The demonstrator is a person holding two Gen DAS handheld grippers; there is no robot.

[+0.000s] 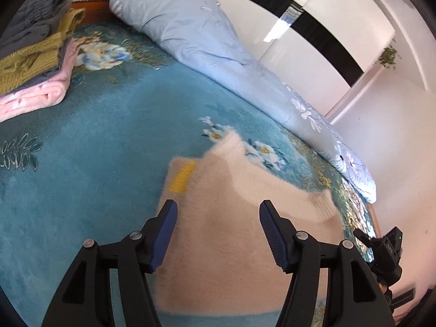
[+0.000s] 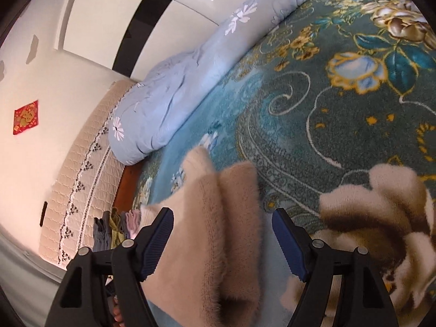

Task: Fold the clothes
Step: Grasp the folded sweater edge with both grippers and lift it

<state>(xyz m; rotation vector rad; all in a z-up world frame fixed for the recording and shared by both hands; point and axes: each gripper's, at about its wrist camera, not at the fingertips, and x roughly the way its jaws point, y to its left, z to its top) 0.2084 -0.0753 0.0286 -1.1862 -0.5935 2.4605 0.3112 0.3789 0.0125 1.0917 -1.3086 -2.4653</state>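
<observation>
Hovering with jaws spread and empty, both grippers (image 1: pixel 218 234) (image 2: pixel 222 241) hang over a partly folded cream sweater (image 1: pixel 231 218) on the bed's near edge — likely mid-fold, another fold due.

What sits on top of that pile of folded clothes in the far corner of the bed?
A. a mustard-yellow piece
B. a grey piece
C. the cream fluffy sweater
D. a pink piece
B: in the left wrist view the stack of folded clothes has a grey garment uppermost, with a mustard-yellow one beneath it and a pink one at the bottom; the cream sweater lies apart, near the grippers.
</observation>
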